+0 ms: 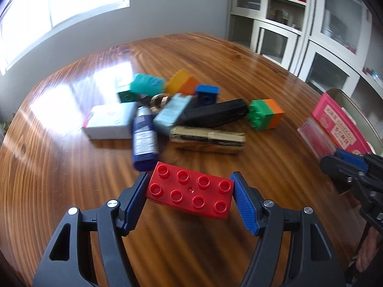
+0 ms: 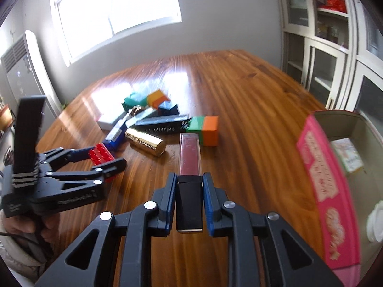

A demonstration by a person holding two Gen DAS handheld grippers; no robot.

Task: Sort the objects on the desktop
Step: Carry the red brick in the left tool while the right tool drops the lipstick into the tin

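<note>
Left gripper point(image 1: 190, 195) jaws clamp a red brick point(image 1: 190, 191) — right gripper point(image 2: 189, 191) jaws pinch a lip-gloss tube point(image 2: 189, 154), probably, above the surface point(image 2: 251, 110).

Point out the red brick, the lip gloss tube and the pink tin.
red brick point(image 1: 191, 191), left wrist view, studded top.
lip gloss tube point(image 2: 189, 154), right wrist view, clear barrel.
pink tin point(image 2: 320, 167), right wrist view, outer wall.

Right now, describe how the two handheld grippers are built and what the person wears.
Both the left gripper and right gripper have black plastic frames with triangular cut-outs, silver rivets and blue ribbed pads on the jaws. A pale quilted sleeve shows beside the left gripper's handle.
</note>
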